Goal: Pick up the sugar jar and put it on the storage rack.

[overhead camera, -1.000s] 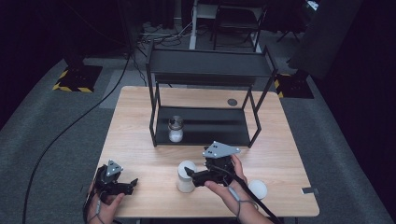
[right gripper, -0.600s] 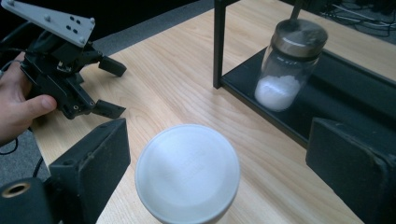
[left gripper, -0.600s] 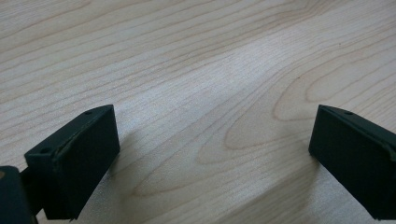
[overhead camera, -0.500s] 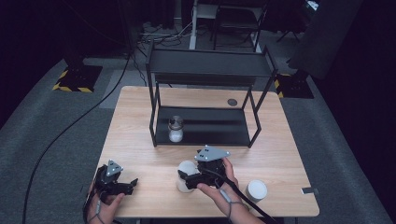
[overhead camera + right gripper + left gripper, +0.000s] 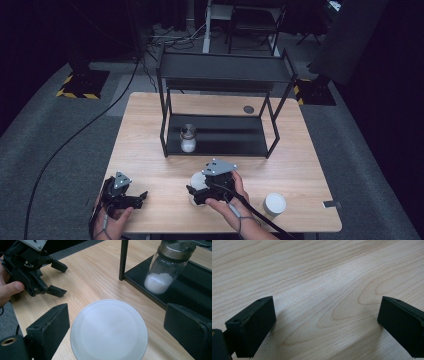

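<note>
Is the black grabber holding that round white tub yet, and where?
Not yet. The right gripper has its jaws open on either side of the round white lidded tub, with gaps showing. The left gripper is open above bare wood.

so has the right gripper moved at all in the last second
Yes. In the high view the right gripper has slid left and nearer the table's front edge, away from the black shelf rack, its open jaws now flanking the white-lidded container.

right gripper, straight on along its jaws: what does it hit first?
Likely the white lidded container, already between the open jaws of the right gripper. Beyond it stands the black shelf rack with the glass jar; depth is unclear.
</note>
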A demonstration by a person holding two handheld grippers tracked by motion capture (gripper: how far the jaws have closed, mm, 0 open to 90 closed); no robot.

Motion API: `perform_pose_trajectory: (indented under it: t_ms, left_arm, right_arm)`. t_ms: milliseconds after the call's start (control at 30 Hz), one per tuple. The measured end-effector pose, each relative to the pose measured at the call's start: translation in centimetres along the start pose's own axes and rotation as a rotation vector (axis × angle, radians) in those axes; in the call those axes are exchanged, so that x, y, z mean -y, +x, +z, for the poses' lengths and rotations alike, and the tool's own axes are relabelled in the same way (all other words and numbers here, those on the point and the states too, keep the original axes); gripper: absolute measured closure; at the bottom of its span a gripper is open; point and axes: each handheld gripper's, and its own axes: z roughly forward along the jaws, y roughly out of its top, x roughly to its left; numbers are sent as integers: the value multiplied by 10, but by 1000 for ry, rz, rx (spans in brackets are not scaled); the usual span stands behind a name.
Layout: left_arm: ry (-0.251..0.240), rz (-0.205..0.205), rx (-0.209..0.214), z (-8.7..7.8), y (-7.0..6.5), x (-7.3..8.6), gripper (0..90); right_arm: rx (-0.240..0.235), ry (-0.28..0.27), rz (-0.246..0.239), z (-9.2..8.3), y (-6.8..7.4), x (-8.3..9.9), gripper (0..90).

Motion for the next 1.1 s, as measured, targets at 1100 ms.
perform_pose_trajectory:
  t_ms: [1100]
  left_arm:
    - [0, 4, 1, 0, 0, 0, 13]
  right_arm:
    - [-48, 81, -52, -16, -9, -11, 331]
